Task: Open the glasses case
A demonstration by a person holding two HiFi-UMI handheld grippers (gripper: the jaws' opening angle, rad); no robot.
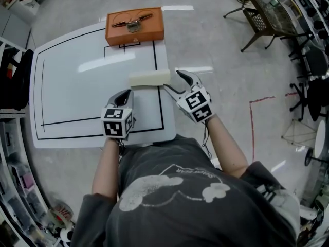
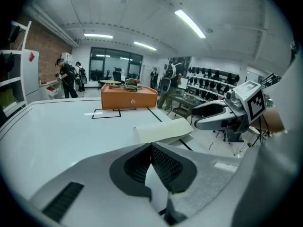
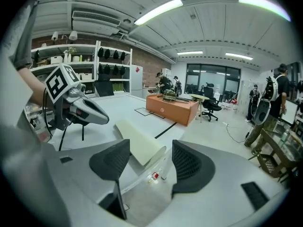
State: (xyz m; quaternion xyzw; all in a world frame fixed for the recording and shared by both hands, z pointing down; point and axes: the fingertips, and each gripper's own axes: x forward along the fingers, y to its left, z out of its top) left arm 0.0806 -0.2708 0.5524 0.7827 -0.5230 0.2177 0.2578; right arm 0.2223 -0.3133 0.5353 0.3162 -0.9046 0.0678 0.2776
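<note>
The cream glasses case (image 1: 149, 78) lies closed on the white table (image 1: 77, 91), close to its right edge. My right gripper (image 1: 171, 80) is open at the case's right end. In the right gripper view the case (image 3: 137, 143) reaches toward the gap between the two pads of the right gripper (image 3: 150, 144), and neither pad presses on it. My left gripper (image 1: 123, 94) is shut and holds nothing, just in front of the case's left end. In the left gripper view the case (image 2: 163, 131) lies just beyond the left gripper (image 2: 151, 148), with the right gripper (image 2: 195, 118) to its right.
An orange box (image 1: 134, 25) with a metal-framed object on top stands at the table's far edge. Black lines mark a rectangle on the table. Chairs and a wire basket (image 1: 267, 17) stand on the floor to the right. People stand far back in the room.
</note>
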